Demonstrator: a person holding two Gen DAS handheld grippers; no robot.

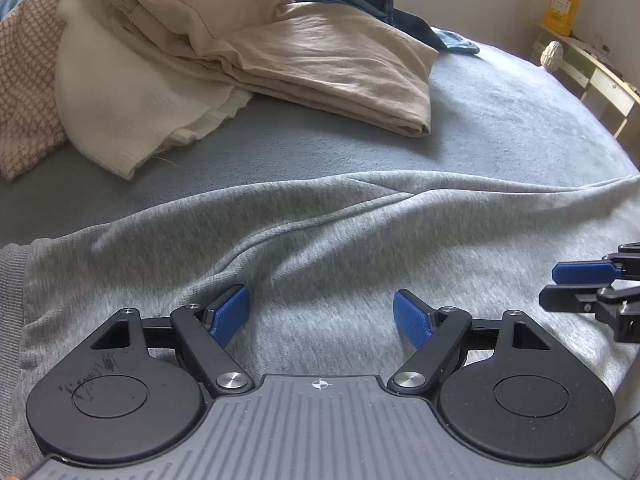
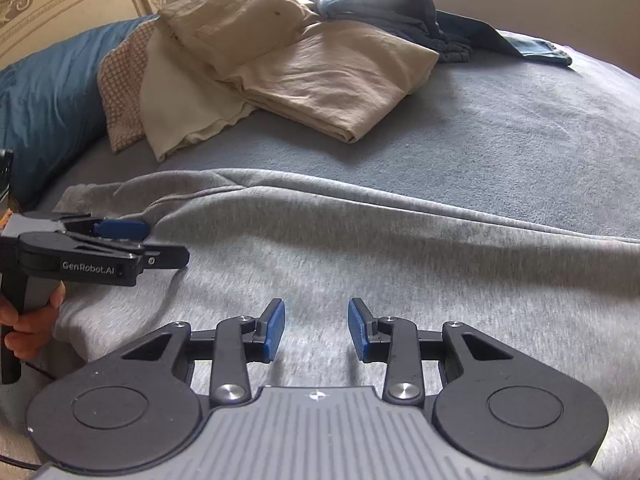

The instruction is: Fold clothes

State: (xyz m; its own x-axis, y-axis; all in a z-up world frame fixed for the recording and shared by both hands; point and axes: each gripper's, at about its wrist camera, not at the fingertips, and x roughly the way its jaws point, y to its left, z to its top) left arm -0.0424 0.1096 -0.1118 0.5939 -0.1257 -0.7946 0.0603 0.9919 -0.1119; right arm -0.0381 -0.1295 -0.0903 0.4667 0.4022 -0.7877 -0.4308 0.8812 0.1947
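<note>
The grey sweatshirt [image 1: 320,232] lies spread out on the bed [image 1: 500,120], right under both of my grippers. It has long creases across it, and one ribbed edge sits off at the left side.

My left gripper [image 1: 321,316] hangs over the cloth with its jaws wide apart — nothing is between the blue pads [image 1: 230,314]. My right gripper [image 2: 316,328] hangs just beside it, its jaws partly apart, and they hold nothing either. A hand [image 2: 30,320] grips the left handle.

I think I am at the start of a fold: the sweatshirt is laid out but not yet picked up. Next I need to bring each gripper to an edge, pinch the cloth, and lift both sides together so it folds over evenly. The creases may bunch up, so I may want to smooth them first.

Farther back on the bed sit the tan trousers [image 1: 320,64], folded — they rest on a cream cloth [image 1: 120,100]. Behind them is a heap of blue clothes [image 2: 400,8]. These are well apart from the sweatshirt, so nothing blocks my way.
</note>
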